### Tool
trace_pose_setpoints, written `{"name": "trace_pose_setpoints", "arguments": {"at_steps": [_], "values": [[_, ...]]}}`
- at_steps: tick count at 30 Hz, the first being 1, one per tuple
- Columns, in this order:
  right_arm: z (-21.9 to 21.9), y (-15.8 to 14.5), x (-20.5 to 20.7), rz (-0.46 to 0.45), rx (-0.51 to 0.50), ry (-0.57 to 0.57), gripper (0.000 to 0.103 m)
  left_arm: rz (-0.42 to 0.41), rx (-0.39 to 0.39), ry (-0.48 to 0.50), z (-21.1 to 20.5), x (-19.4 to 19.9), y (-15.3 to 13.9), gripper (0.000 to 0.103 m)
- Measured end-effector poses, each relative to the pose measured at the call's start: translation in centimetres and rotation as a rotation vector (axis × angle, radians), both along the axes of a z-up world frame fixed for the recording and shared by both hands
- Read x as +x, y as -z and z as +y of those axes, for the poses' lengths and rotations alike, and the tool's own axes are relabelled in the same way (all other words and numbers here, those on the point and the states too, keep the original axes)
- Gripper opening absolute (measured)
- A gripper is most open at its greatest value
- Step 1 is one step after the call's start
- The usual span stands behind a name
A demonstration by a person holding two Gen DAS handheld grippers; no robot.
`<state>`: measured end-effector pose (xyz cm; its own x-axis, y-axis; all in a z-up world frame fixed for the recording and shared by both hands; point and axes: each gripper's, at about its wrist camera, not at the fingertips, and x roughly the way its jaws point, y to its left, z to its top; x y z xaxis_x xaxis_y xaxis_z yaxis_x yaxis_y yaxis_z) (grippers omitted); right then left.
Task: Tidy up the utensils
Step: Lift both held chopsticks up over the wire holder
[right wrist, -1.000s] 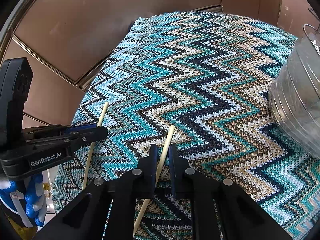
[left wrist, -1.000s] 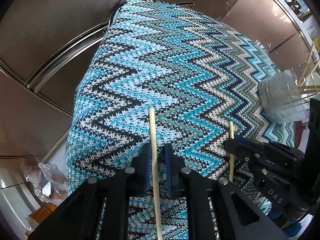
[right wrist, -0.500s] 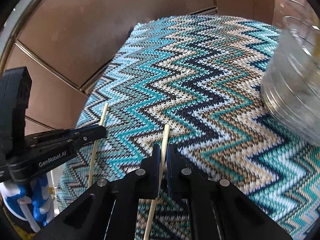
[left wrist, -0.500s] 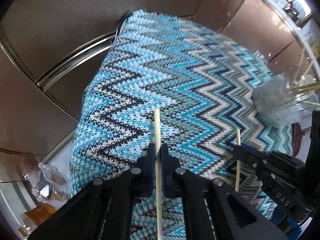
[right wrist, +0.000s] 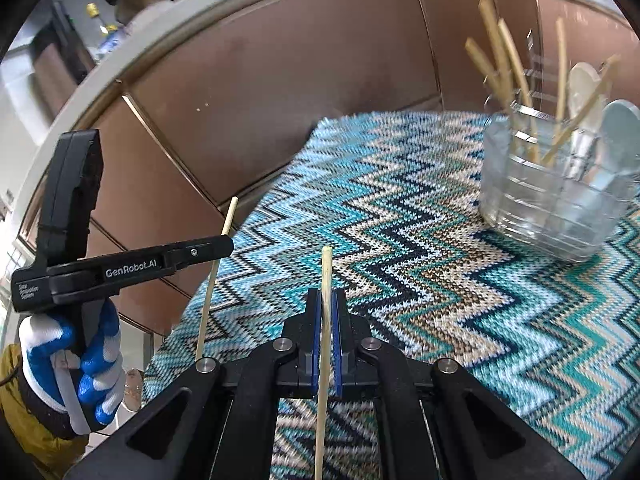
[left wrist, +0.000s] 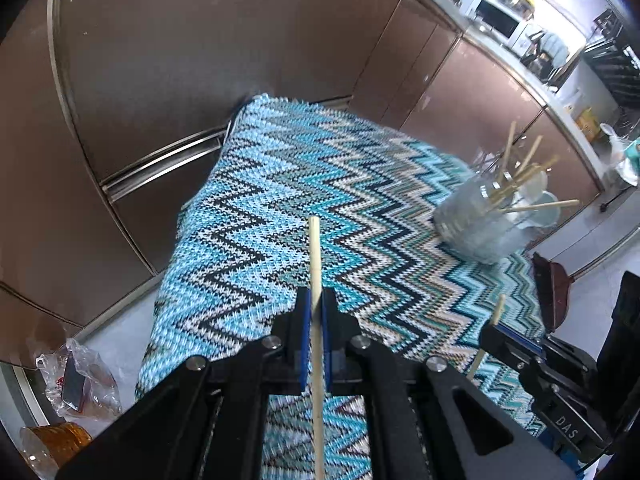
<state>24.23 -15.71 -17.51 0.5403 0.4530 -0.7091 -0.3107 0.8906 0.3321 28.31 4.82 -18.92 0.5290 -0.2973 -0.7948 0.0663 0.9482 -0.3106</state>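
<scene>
The left gripper is clamped tight on a wooden chopstick, which runs lengthwise between the blue pads, its tip sticking out well past the fingertips and its other end passing back under the camera. The right gripper pinches a second chopstick the same way, gripped partway along its shaft. Both sticks are held clear above the zigzag-knit cloth. Near the cloth's far right edge stands a clear glass jar, holding more chopsticks and spoons, well apart from both grippers.
</scene>
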Motion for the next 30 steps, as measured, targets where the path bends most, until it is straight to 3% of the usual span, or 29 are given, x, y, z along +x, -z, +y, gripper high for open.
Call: {"name": "trace_pose_setpoints", "arguments": {"at_steps": [8,15,30], "values": [[-1.3,-3.3,-5.4,-0.117,0.007,0.025,0.006,-0.092,-0.056,-0.014,0.5,-4.4,-3.0,0.005],[-2.1,-6.5,-10.0,-0.217,0.014,0.04,0.005,-0.231,-0.068,0.005,-0.7,-8.8,-6.8,0.005],[-5.2,-10.2,-12.9,-0.338,0.061,0.072,0.005,-0.411,-0.083,0.024,-3.8,-11.5,-11.8,0.005]]}}
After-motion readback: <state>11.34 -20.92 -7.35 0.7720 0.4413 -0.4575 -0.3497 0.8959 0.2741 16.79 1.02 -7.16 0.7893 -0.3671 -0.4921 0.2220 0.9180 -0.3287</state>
